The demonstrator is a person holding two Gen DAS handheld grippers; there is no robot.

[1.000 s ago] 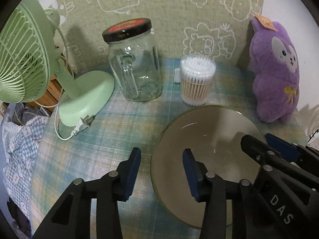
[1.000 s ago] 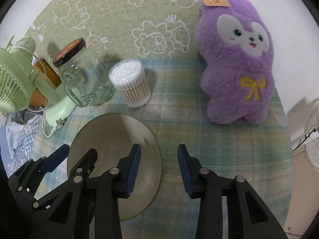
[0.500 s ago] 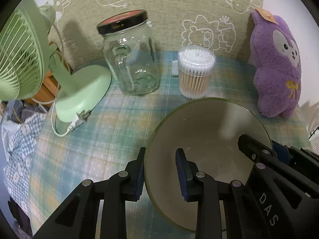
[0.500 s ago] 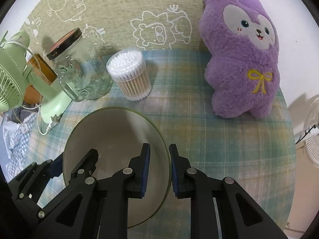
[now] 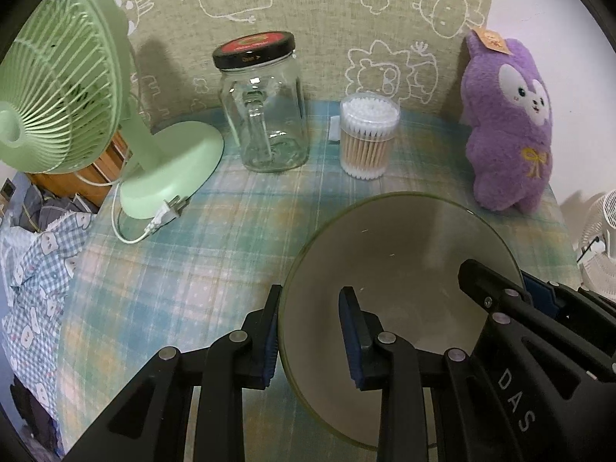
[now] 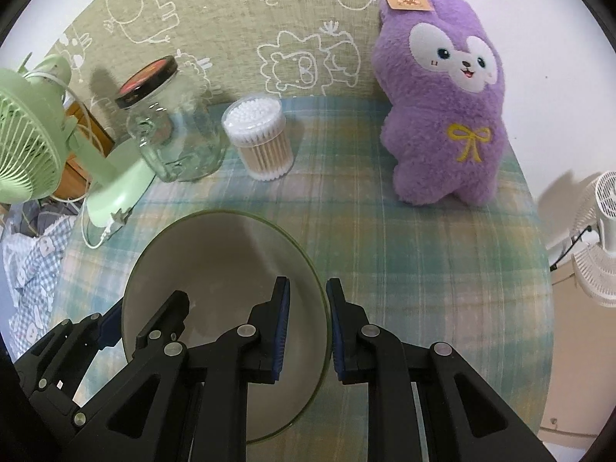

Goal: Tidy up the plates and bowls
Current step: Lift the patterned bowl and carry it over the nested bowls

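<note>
A large grey-beige bowl (image 5: 400, 261) with a thin green rim hangs above the checked tablecloth, held by both grippers. My left gripper (image 5: 310, 323) is shut on the bowl's left rim, one finger outside and one inside. My right gripper (image 6: 308, 319) is shut on the bowl's right rim in the same way. The bowl also shows in the right wrist view (image 6: 215, 269). The right gripper shows at the lower right of the left wrist view (image 5: 527, 308). No plates are in view.
At the back of the table stand a green desk fan (image 5: 69, 88) with its plug and cord, a glass jar with a black lid (image 5: 265, 107), a tub of cotton swabs (image 5: 367, 134) and a purple plush toy (image 6: 446, 107). A white fan (image 6: 596, 231) stands beyond the right edge.
Both grippers closed from open onto the bowl's opposite rims, then raised it off the tablecloth; the back objects now sit lower and farther off in both views.
</note>
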